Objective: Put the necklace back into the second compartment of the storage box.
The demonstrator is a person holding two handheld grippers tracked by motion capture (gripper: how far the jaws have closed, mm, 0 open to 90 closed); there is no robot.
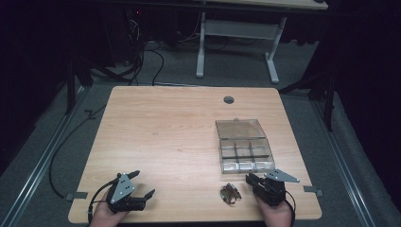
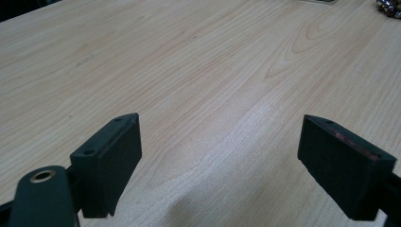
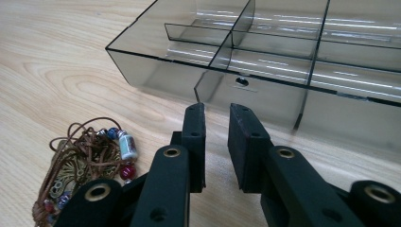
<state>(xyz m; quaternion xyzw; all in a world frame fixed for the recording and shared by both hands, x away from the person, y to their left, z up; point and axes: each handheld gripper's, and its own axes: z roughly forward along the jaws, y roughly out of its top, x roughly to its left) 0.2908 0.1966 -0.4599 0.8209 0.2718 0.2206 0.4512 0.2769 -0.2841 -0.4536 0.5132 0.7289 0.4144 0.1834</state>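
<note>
A tangle of brown cord with coloured beads and metal charms lies near the table's front edge; it lies left of the jaws in the right gripper view and at the top right corner of the left gripper view. Just behind it stands a clear smoky compartment box with its lid folded back. My right gripper sits right of the tangle, jaws almost together with nothing between them, pointing at the box's front wall. My left gripper rests at the front left, wide open over bare wood.
The wooden table has a round cable hole at its back. Behind it stand another desk's white legs, and cables trail across the grey floor. The box's compartments hold nothing that I can see.
</note>
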